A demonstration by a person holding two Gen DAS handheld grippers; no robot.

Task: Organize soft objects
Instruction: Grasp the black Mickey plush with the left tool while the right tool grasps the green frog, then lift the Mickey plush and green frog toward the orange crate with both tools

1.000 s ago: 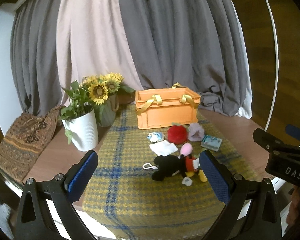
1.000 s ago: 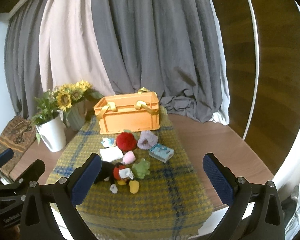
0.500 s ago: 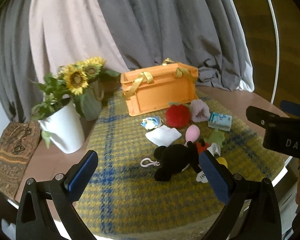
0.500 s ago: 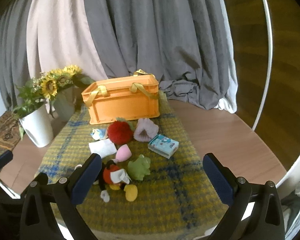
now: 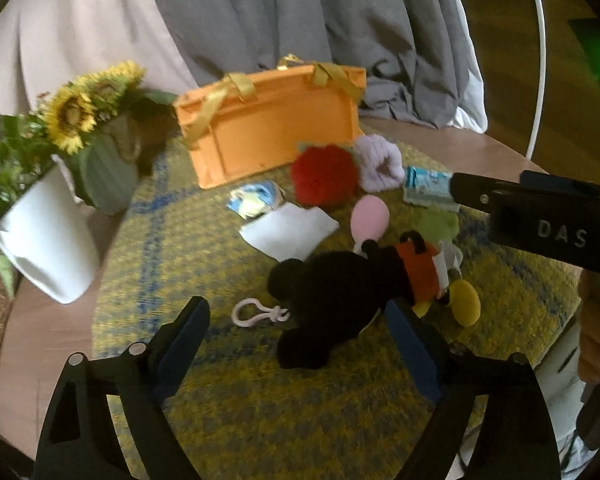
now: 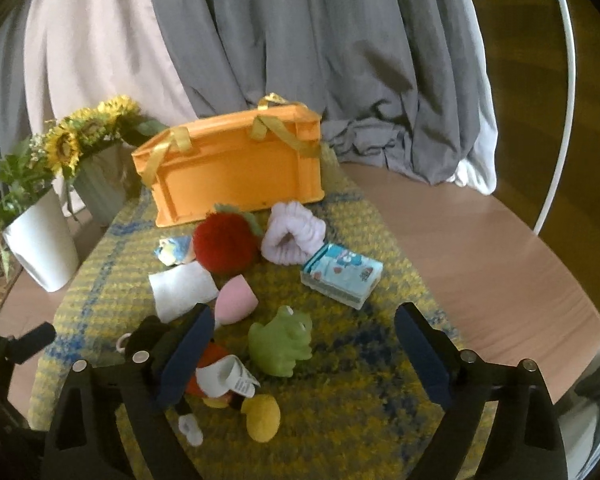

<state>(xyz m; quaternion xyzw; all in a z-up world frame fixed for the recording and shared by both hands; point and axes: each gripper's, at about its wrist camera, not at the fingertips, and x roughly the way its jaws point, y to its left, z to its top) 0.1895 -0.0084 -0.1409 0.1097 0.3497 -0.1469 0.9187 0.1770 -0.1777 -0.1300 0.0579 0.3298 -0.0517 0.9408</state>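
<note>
Soft toys sat scattered on my yellow-and-blue plaid mat (image 6: pixel 340 420), all in front of the orange crate (image 6: pixel 236 176) at the mat's far end. Black mouse plush (image 5: pixel 336 300) lay on its side nearest me, white clip loop (image 5: pixel 256 314) at its head, yellow foot (image 6: pixel 263 418) sticking out toward the near edge. Left gripper (image 5: pixel 296 344) was over the plush with its jaws closing; the black body was between the blue pads (image 5: pixel 182 350), but I saw no pad pressing on it yet, though motion blur made the right-hand pad's contact hard to call. Right gripper (image 6: pixel 300 350) was also closing, jaws wide, green frog toy (image 6: pixel 282 344) between them and not touched; its left-hand pad overlapped the mouse plush in my view. Behind the frog: pink egg-shaped piece (image 6: pixel 236 302), white folded cloth (image 6: pixel 180 288), red pompom (image 6: pixel 225 244), lilac scrunchie (image 6: pixel 292 236), tissue pack (image 6: pixel 342 274) to the right, small blue-yellow pouch (image 6: pixel 174 250) to the left. Pompom and scrunchie were just beside the crate's front wall. White planter (image 6: pixel 44 248) and sunflower vase (image 6: pixel 96 192) stood left of the crate, off the mat. Grey curtains (image 6: pixel 340 60) hung behind.
</note>
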